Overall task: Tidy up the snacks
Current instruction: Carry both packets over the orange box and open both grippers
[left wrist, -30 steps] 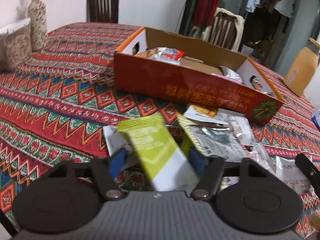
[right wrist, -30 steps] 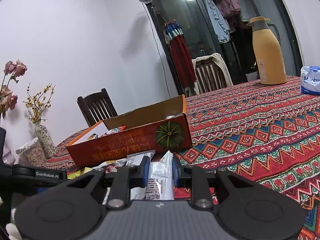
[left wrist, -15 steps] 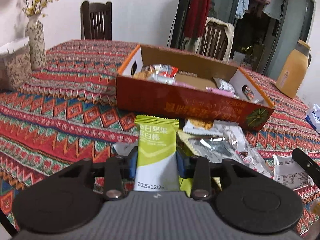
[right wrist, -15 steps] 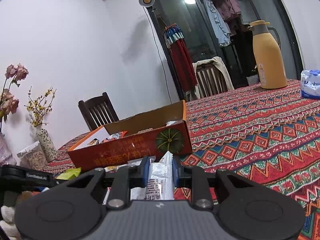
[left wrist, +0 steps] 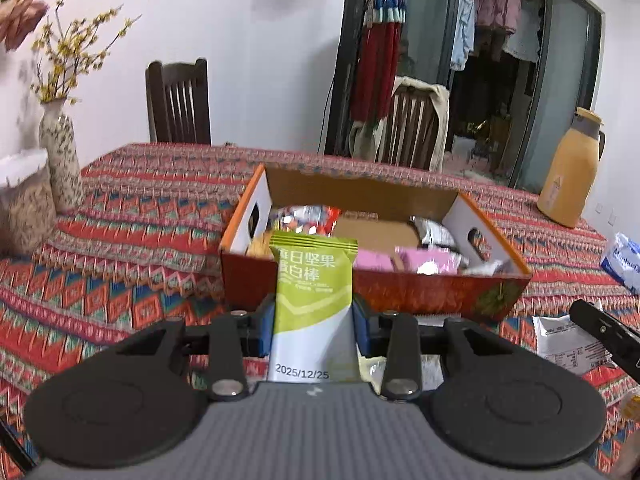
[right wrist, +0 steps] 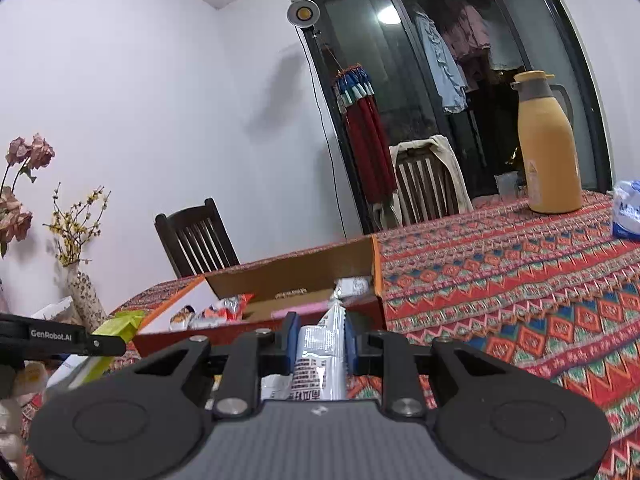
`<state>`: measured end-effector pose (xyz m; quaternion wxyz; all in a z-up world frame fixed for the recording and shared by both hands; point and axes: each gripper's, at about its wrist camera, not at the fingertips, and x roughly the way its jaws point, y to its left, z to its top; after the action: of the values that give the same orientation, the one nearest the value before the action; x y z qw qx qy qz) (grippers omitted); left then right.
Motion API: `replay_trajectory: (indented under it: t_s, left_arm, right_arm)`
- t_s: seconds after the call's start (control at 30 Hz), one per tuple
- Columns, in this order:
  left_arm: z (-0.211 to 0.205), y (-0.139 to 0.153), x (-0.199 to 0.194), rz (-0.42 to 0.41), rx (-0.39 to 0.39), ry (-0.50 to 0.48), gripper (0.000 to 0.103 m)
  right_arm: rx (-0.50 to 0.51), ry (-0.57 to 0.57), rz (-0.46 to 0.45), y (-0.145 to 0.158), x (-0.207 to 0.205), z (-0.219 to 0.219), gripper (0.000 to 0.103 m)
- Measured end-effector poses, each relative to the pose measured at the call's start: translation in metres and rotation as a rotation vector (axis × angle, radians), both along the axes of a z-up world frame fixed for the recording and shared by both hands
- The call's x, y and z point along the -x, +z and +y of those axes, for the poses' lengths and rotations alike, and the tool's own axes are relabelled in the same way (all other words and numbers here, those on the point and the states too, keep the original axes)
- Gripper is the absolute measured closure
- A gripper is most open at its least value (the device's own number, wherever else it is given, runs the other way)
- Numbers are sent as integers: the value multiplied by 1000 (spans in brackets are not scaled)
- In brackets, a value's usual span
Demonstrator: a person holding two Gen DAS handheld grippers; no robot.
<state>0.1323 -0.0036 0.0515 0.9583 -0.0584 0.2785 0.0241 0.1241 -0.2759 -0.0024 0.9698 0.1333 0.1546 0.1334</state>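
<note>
- A shallow open-topped orange cardboard box (left wrist: 376,280) sits mid-table on the red zigzag-patterned tablecloth (left wrist: 132,216), with assorted snack packets (left wrist: 424,258) lying inside it.
- A green-and-white snack bar wrapper (left wrist: 312,304) stands upright between the blue pads of the left gripper (left wrist: 314,326), in front of the box's near wall.
- A silver printed snack sachet (right wrist: 322,354) sits between the pads of the right gripper (right wrist: 320,340), also before the box.
- A speckled ceramic vase of yellow sprigs (left wrist: 60,160) stands at the table's far left.
- A tall yellow plastic thermos jug (left wrist: 568,172) stands at the far right.
- Two dark wooden slat-back chairs (left wrist: 178,104) wait behind the table.
</note>
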Motion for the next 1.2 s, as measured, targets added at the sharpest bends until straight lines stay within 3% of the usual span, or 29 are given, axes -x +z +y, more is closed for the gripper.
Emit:
replay_trajectory:
  t_s: [0.27,0.53,0.77,0.83,1.0,1.03,1.07,1.1,1.13,1.17,1.2]
  left_arm:
    - [-3,21,-45,-49,-8,8,65]
    - [-11,29,-104,-94,-32,26,64]
    - [-4,-5,-147,-120,-39,49,64]
    - [-5,-15,-156,-87,-72,38,65]
    - [4,-24,-159,-55,-46,59,63]
    - [5,-24,-157,-59,-40,67,59]
    - [7,-23,-154,-68,-36,72,42]
    - [7,-22,-151,-82,-36,83,32]
    - [9,-19,-148,-104,-38,102,10]
    - [9,-17,-143,-131,-45,127,0]
    - [9,-15,-138,-159,-48,145,0]
  right_arm:
    - [5,13,-38,31,-44,18,80]
    - [26,25,-45,55,-113,49,81]
    - [28,62,0,31,-170,69,81]
    - [35,70,34,22,-178,71,81]
    - [42,65,80,9,-187,73,78]
    - [45,64,87,7,-186,74,77]
    - [46,58,91,5,-185,74,76]
    - [47,50,93,4,-184,72,69]
    - [42,46,96,3,-183,70,60]
    - [34,35,96,3,-181,68,32]
    - [27,16,91,2,-179,66,6]
